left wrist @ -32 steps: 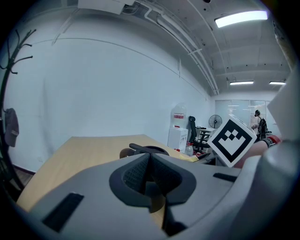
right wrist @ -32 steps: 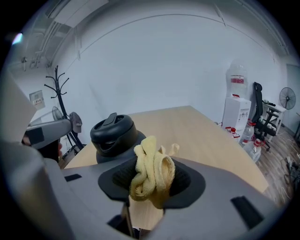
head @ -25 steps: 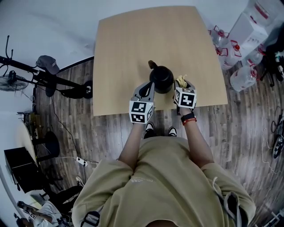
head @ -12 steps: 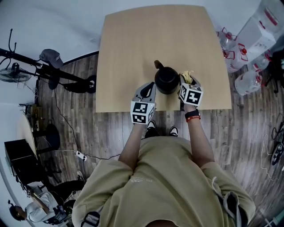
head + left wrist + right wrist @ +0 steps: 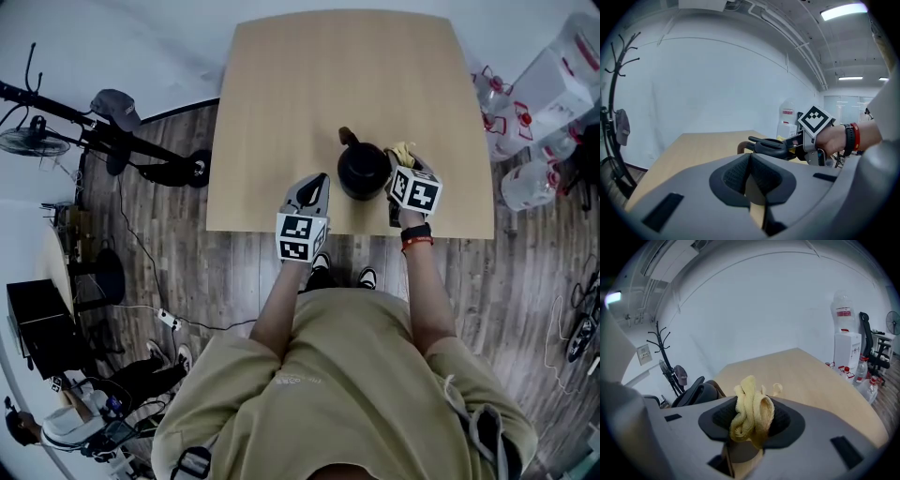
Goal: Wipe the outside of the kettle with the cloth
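Pale table [image 5: 328, 84] on plank floor [image 5: 244, 272], water jugs [image 5: 525, 185] at 3 o'clock. Black kettle [image 5: 364, 171] near 6 o'clock edge; left gripper [image 5: 750, 161] pinched together, empty; right gripper [image 5: 750, 427] clamping yellow cloth [image 5: 752, 408].

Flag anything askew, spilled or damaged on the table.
Nothing stands out. The kettle stands upright on the table, no spill shows, and the yellow cloth is bunched in the right gripper beside it.
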`<state>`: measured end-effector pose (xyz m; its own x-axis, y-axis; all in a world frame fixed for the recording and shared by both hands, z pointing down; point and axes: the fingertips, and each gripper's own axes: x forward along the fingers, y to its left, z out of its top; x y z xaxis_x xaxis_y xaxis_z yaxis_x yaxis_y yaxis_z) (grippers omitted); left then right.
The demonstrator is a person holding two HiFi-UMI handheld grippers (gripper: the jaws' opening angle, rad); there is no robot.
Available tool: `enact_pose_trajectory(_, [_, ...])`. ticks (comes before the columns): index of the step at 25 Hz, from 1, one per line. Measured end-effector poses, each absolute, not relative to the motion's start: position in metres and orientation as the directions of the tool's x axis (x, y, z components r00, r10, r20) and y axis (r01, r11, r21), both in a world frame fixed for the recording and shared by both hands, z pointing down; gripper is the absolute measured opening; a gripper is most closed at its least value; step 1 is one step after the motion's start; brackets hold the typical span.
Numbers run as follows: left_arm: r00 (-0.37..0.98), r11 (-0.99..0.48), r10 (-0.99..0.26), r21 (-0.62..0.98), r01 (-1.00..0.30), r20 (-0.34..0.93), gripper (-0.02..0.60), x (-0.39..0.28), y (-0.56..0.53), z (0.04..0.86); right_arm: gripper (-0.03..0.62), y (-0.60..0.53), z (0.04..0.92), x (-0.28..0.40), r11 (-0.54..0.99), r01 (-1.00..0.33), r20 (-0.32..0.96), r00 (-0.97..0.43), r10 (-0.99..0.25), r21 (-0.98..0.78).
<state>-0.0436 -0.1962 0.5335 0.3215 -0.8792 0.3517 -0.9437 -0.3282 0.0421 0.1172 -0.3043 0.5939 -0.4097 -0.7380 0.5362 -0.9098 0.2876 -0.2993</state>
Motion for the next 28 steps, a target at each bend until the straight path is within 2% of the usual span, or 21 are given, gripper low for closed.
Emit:
enact_pose_trajectory(7, [0.316, -0.318, -0.884, 0.050, -0.947, 0.345, 0.025, -0.052, -0.192, 0.533, 0.163, -0.301, 0.586, 0.117, 0.307, -0.893, 0.512, -0.443, -0.736, -0.330])
enact_pose_trajectory(19, [0.360, -0.357, -0.872, 0.072, -0.931, 0.333, 0.025, -0.058, -0.171, 0.532, 0.166, -0.241, 0.579, 0.125, 0.250, -0.906, 0.508, -0.402, -0.762, -0.343])
enact_pose_trajectory(28, [0.415, -0.402, -0.854, 0.110, -0.909, 0.313, 0.025, -0.058, -0.156, 0.529, 0.166, -0.180, 0.612, 0.112, 0.227, -0.923, 0.592, -0.375, -0.714, -0.311])
